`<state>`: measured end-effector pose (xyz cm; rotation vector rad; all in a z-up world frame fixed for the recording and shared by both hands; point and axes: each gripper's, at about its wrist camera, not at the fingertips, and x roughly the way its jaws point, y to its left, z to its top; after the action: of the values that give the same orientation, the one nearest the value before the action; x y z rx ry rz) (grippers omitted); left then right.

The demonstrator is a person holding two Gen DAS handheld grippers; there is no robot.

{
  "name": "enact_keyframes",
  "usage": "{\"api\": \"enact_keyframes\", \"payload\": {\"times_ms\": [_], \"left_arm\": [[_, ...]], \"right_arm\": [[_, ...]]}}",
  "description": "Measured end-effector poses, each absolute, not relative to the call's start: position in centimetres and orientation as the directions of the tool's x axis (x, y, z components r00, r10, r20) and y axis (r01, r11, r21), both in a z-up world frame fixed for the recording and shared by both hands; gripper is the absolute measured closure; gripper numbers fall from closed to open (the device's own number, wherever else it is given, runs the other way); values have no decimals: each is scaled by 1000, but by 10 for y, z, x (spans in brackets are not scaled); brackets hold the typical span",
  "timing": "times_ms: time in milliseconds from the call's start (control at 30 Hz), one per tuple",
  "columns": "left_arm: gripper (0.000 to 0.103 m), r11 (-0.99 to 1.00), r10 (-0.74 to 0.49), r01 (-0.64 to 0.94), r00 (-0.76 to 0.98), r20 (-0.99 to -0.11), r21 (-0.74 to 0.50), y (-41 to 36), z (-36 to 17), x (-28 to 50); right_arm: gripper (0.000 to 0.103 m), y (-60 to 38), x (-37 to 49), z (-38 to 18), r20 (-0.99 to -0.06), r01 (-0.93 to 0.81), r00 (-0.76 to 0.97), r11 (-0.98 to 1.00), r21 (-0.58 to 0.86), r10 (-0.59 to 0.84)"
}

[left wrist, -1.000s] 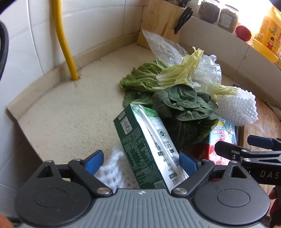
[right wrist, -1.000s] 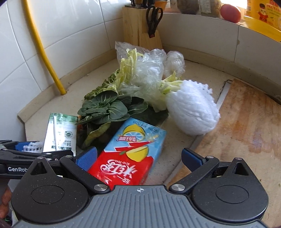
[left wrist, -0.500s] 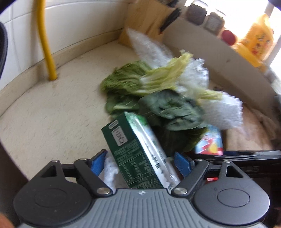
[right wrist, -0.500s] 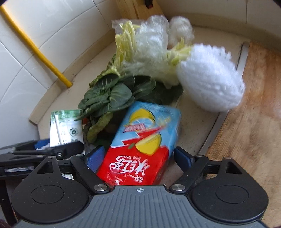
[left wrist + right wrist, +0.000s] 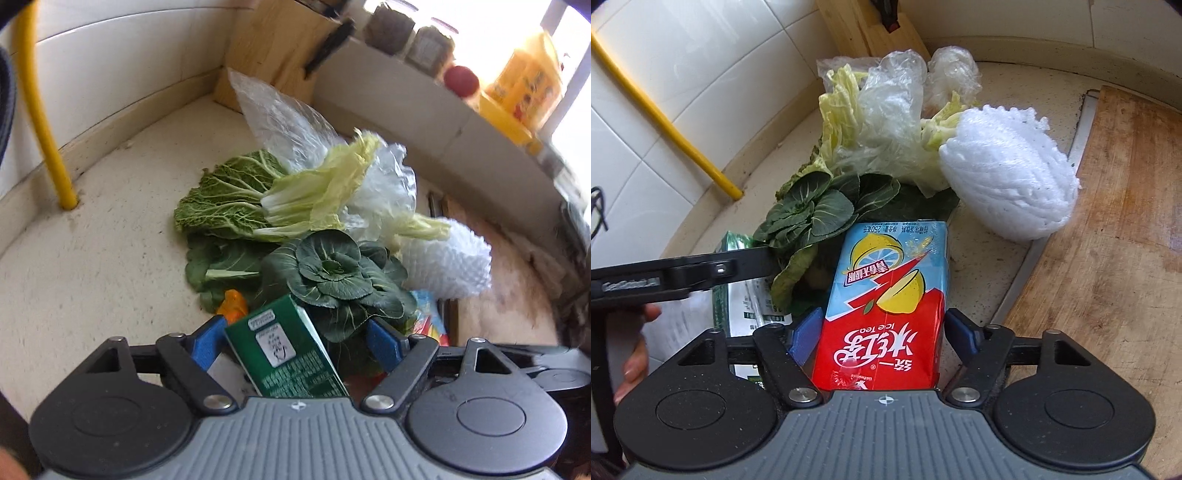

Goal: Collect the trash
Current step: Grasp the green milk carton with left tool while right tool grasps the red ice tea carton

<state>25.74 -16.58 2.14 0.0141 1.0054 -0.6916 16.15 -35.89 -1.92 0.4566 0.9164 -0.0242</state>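
Note:
A green milk carton stands tilted between the blue fingers of my left gripper. The left pad is at its edge, and a gap shows at the right pad, so the jaws are open around it. My right gripper is shut on a red and blue ice tea carton lying on the counter, with both pads against its sides. Beyond both cartons lies a heap of bok choy, cabbage leaves, a clear plastic bag and a white foam net. An orange scrap lies by the left finger.
A wooden cutting board lies on the right. A knife block stands in the far corner and a yellow pipe rises at the left wall. Jars, a red fruit and a yellow bottle sit on the ledge. A hand holds the left gripper.
Both grippers moved forward over their cartons. The right jaws narrowed until they met the ice tea carton. The left jaws narrowed only a little around the green carton.

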Motion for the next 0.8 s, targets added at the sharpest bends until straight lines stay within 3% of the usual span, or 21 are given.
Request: {"api": "enact_keyframes", "payload": {"times_ms": [200, 400, 667, 800], "left_arm": [[23, 703, -585, 626, 241, -774, -337, -160, 37, 232], [23, 750, -544, 506, 104, -833, -427, -167, -5, 234], [23, 809, -494, 472, 226, -840, -350, -162, -5, 214], [17, 820, -495, 456, 260, -829, -346, -159, -7, 205]], "right_arm": [[26, -360, 159, -22, -761, 222, 623, 893, 391, 179], [23, -360, 164, -31, -766, 211, 614, 896, 391, 190], [18, -356, 168, -34, -764, 162, 624, 930, 331, 164], [17, -357, 166, -35, -754, 131, 631, 933, 334, 181]]}}
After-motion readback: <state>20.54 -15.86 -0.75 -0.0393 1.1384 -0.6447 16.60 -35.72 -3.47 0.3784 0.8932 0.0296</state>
